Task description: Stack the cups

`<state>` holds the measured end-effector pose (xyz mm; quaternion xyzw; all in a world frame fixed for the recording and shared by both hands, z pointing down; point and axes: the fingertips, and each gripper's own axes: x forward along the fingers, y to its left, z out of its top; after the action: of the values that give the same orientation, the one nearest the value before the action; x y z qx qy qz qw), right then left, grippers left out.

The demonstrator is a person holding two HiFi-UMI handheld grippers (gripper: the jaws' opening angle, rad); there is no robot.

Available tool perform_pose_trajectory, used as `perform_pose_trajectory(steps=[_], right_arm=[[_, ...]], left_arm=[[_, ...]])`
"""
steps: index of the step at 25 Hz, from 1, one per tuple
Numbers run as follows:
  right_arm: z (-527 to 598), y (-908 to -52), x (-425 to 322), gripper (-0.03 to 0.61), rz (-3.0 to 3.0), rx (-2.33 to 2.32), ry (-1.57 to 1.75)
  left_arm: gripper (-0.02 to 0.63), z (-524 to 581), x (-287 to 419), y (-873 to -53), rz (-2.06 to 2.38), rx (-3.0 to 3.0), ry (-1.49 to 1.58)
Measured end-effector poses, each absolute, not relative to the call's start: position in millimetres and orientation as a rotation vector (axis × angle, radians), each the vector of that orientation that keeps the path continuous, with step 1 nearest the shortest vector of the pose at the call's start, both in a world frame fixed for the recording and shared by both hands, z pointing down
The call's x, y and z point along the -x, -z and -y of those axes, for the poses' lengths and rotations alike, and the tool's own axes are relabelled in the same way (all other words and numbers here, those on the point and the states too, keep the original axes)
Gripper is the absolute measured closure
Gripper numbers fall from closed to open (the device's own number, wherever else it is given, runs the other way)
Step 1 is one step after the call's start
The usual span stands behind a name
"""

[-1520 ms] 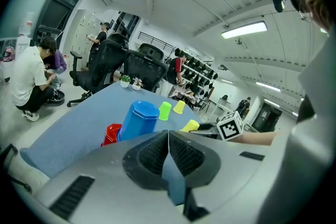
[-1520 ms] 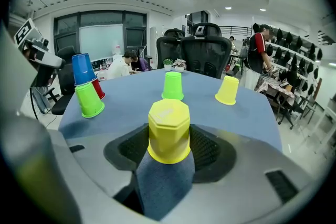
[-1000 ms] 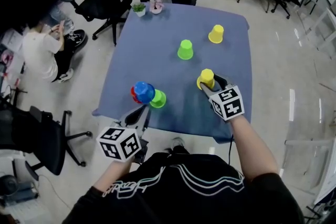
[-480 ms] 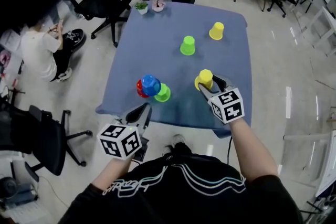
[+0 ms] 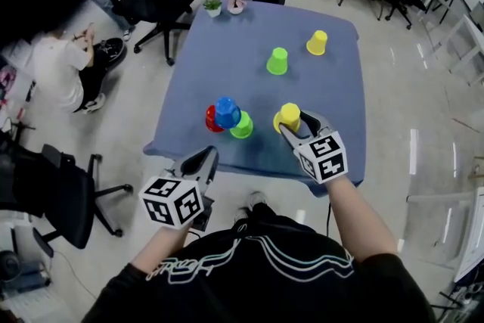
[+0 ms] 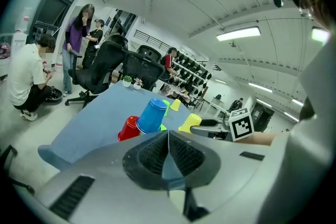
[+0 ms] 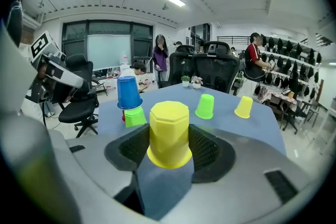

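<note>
Nearest me, at the lower left of the head view, my left gripper [image 5: 203,159] hangs just off the near edge of the table [image 5: 189,72] with its jaws pressed together and nothing between them, so it plays no part in this step. To its right, my right gripper [image 5: 296,122] has its jaws spread wide and clamped on the sides of an upside-down yellow cup [image 5: 288,116], which sits squarely between the pads in the right gripper view [image 7: 169,131], near the table's front edge. Just left of it in the head view stands the cluster I judge to be the target: a blue cup [image 5: 226,111] perched rather tilted on top of a red cup [image 5: 212,119] and a green cup [image 5: 243,125] that stand touching side by side; I cannot tell which of the two bears most of its weight. To do this well I would lift the yellow cup high enough to clear the blue one, hold it level, carry it across slowly, and lower it straight down, because a sideways nudge could tip that leaning blue cup off. I would open the jaws only once the cup sits firm. Further back a second green cup [image 5: 277,60] and a second yellow cup [image 5: 317,42] wait well apart, with two potted plants [image 5: 213,7] at the far edge.
</note>
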<state>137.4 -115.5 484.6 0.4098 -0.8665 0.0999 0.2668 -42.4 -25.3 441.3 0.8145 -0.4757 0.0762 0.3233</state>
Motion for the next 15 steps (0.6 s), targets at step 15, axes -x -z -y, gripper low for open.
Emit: perform_pose_trajectory(steps=[15], right_arm=[[95, -520, -95, 0.328, 2.343, -1.043, -0.302]], left_arm=[[0.585, 15, 75, -451, 1.277, -2.116, -0.199]])
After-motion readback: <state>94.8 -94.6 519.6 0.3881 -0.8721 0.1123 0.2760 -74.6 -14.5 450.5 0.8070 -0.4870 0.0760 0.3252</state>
